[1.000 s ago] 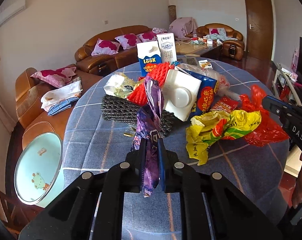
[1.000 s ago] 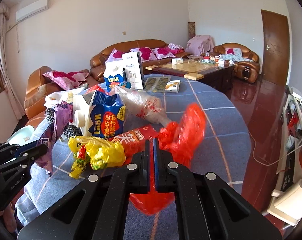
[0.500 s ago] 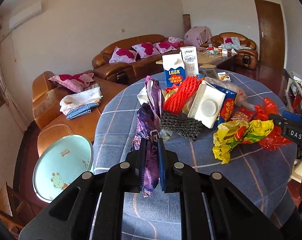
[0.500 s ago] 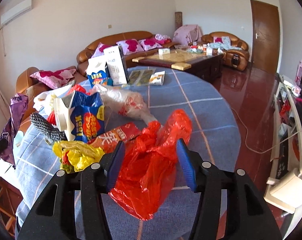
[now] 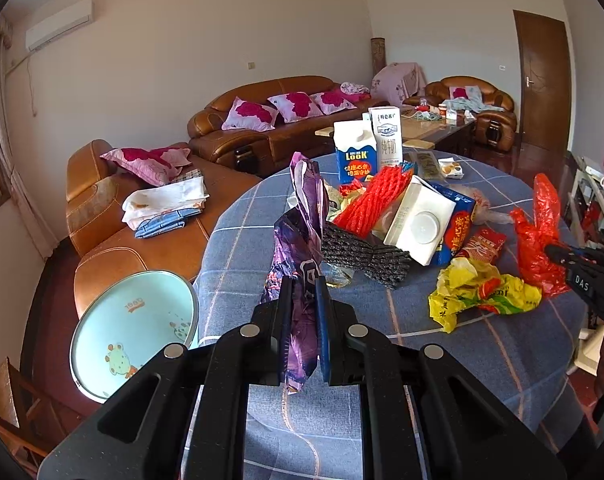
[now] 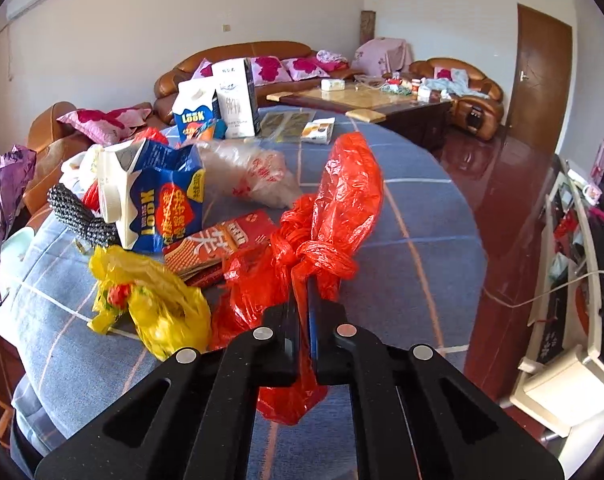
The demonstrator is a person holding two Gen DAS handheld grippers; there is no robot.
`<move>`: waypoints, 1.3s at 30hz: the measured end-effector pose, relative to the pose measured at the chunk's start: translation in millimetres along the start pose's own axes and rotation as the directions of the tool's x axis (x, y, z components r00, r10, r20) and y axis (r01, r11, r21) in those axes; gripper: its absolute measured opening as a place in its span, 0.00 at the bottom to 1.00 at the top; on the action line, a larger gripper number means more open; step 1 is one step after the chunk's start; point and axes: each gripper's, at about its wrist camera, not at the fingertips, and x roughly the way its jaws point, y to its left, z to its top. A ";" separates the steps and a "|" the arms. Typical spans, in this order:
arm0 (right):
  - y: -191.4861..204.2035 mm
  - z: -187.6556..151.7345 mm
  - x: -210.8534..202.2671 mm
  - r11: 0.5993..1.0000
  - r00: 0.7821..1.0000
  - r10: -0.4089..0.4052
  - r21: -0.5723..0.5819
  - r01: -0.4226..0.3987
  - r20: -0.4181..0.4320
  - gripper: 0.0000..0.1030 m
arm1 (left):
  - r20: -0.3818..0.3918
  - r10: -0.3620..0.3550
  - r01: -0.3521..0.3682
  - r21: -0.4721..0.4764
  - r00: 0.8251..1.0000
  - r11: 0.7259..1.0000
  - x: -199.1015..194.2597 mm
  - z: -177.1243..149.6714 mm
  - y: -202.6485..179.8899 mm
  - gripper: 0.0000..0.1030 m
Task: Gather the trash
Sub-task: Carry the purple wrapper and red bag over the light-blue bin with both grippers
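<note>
My left gripper is shut on a crumpled purple wrapper, which stands up between the fingers above the near side of the blue checked table. My right gripper is shut on a red plastic bag just below its knot. Part of the bag hangs under the fingers. In the left wrist view the red bag and the right gripper's tip sit at the table's right edge. The purple wrapper shows at the far left of the right wrist view.
Trash is piled mid-table: a yellow bag, a red tea packet, a toppled blue carton, black netting, red foam netting, a clear bag and two upright cartons. A teal basin sits below the table's left edge.
The right gripper opened around the red bag, then shut on it again near the knot. The left gripper drew back and up from the pile with the purple wrapper.
</note>
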 end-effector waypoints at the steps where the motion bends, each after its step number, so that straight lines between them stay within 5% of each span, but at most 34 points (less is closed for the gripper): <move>1: -1.3 4.0 -5.1 1.000 1.000 -0.014 -0.008 0.014 0.022 0.04 | 0.006 0.008 -0.008 -0.002 1.000 1.000 -2.5 1.2 3.2 0.11; 7: 8.8 37.4 -37.3 0.998 0.987 -0.020 -0.059 0.030 0.161 0.04 | 0.025 0.086 -0.085 -0.043 0.996 0.995 -15.8 5.0 31.2 0.11; 14: 54.4 59.9 -56.2 0.986 0.965 0.103 -0.152 -0.067 0.241 0.04 | 0.008 0.198 -0.196 -0.097 0.980 0.976 -22.2 4.5 77.4 0.11; 26: 162.0 68.2 -35.2 0.878 0.893 0.410 -0.346 -0.332 0.184 0.04 | -0.056 0.380 -0.384 -0.138 0.923 0.913 -22.2 -5.9 135.1 0.11; 39: 228.3 73.3 -2.9 0.786 0.831 0.544 -0.416 -0.458 0.114 0.04 | -0.135 0.500 -0.514 -0.115 0.856 0.850 -7.5 -16.6 170.4 0.11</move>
